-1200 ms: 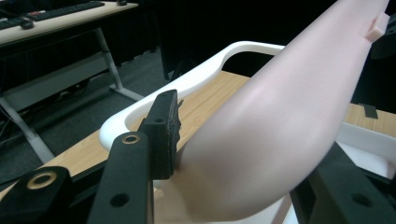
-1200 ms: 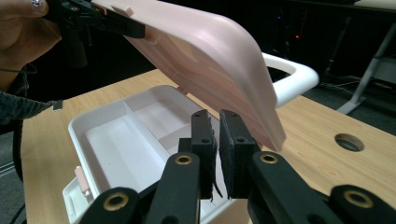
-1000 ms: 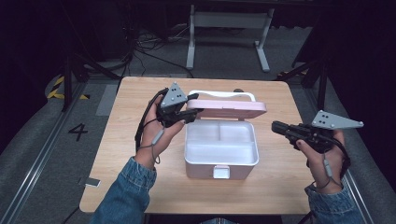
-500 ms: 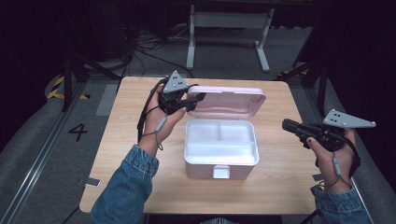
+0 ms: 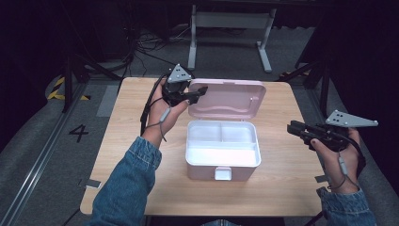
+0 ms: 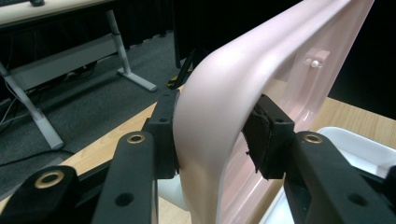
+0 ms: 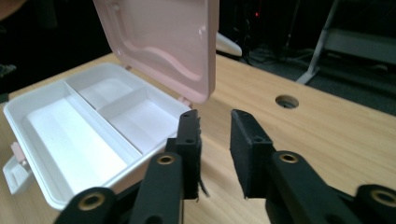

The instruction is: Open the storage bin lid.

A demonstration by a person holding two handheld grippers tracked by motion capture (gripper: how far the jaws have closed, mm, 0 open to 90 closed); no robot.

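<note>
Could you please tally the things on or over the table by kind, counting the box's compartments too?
Box with pink lid: 1
Compartments in the box: 3
Grippers: 2, left gripper clamped on the lid's edge, right gripper free beside the box
Total: 3 things, plus 3 compartments

Dark room, grey carpet floor (image 5: 42,155), white-legged desk (image 5: 230,21) behind the wooden table (image 5: 136,188)
</note>
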